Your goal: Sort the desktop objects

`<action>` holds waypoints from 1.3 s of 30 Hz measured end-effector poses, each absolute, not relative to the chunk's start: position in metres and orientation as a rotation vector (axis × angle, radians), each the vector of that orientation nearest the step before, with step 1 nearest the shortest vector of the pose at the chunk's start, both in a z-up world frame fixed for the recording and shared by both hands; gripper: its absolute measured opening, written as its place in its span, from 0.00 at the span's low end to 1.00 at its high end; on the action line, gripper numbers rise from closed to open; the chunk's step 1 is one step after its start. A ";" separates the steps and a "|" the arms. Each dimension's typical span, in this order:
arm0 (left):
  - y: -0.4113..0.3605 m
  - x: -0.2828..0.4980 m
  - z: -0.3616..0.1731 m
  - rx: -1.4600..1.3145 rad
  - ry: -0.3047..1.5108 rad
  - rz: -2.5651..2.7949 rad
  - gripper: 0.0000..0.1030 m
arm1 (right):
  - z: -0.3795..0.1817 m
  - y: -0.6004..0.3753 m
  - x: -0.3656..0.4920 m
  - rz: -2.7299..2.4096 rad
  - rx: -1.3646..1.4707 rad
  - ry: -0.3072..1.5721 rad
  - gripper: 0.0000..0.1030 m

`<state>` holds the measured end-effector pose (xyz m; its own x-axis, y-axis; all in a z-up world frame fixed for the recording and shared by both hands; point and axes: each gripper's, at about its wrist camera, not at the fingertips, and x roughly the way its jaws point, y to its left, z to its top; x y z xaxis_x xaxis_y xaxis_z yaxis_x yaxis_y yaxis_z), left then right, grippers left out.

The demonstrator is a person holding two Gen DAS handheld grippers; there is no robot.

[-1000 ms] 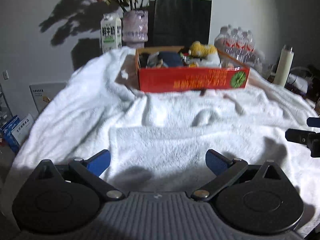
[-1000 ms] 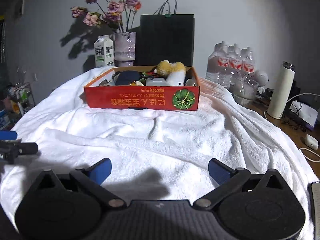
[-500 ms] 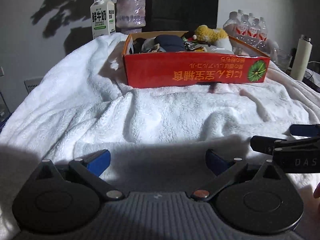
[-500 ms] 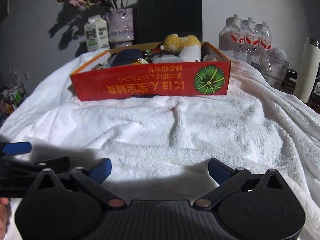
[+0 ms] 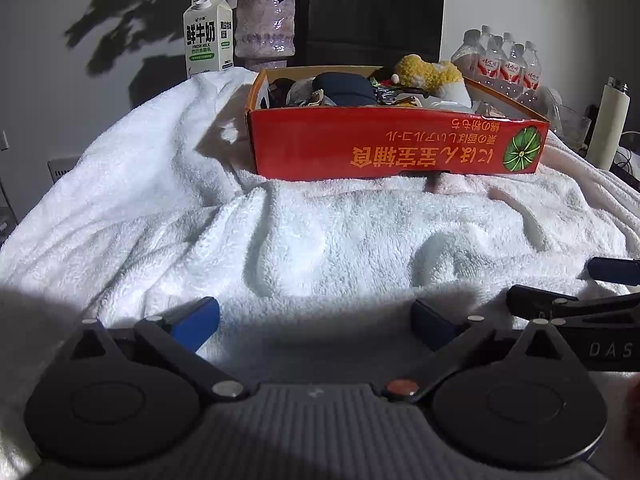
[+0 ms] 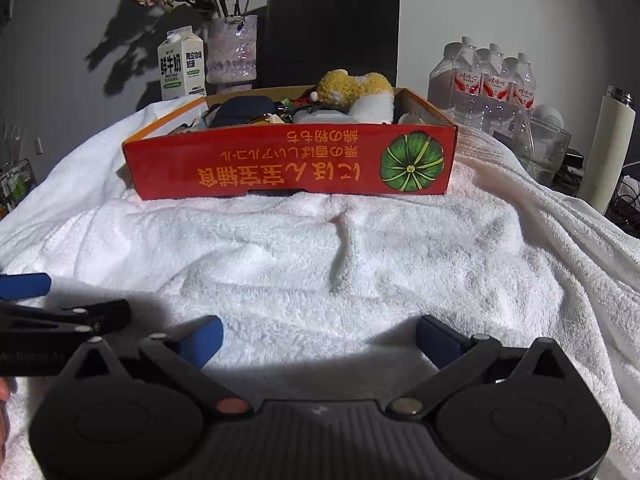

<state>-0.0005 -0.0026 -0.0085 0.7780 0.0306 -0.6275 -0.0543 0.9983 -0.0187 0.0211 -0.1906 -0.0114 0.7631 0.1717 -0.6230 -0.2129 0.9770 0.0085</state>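
Observation:
A red cardboard box [image 5: 396, 148] [image 6: 292, 164] stands on a white towel [image 5: 320, 240] [image 6: 320, 264], straight ahead of both grippers. It is packed with several items: a yellow-and-white plush toy [image 5: 430, 74] [image 6: 354, 90], a dark blue pouch [image 5: 344, 88] [image 6: 242, 110] and smaller tangled things I cannot make out. My left gripper [image 5: 315, 322] is open and empty, low over the towel's near part. My right gripper [image 6: 319, 334] is open and empty too, just to its right. Each one's blue-tipped fingers [image 5: 612, 270] [image 6: 24, 286] show at the edge of the other's view.
Behind the box stand a milk carton [image 5: 208, 36] [image 6: 182, 66], a purple vase with flowers [image 5: 266, 26] [image 6: 232, 50] and a black paper bag [image 5: 376, 12] [image 6: 334, 28]. To the right are water bottles [image 5: 504, 62] [image 6: 482, 76], a glass container [image 6: 540, 144] and a white flask [image 5: 608, 124] [image 6: 608, 144].
Both grippers have moved forward and lower toward the box, which now looks larger. They have drawn closer together, each showing more in the other's view. Both stay open.

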 end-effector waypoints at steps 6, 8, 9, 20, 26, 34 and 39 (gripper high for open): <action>-0.004 -0.002 -0.009 -0.034 0.679 0.036 1.00 | -0.014 -0.192 0.018 0.194 -0.057 0.664 1.00; -0.005 -0.002 -0.009 -0.034 0.679 0.033 1.00 | -0.014 -0.192 0.018 0.196 -0.050 0.665 1.00; -0.004 -0.002 -0.009 -0.035 0.680 0.033 1.00 | -0.014 -0.192 0.018 0.195 -0.051 0.665 1.00; -0.005 -0.002 -0.008 -0.034 0.682 0.034 1.00 | -0.014 -0.193 0.018 0.196 -0.049 0.665 1.00; -0.005 -0.002 -0.009 -0.031 0.683 0.037 1.00 | -0.013 -0.193 0.018 0.195 -0.051 0.666 1.00; -0.005 -0.002 -0.008 -0.030 0.683 0.037 1.00 | -0.013 -0.193 0.018 0.196 -0.050 0.666 1.00; -0.005 -0.002 -0.008 -0.029 0.683 0.038 1.00 | -0.013 -0.193 0.018 0.196 -0.050 0.666 1.00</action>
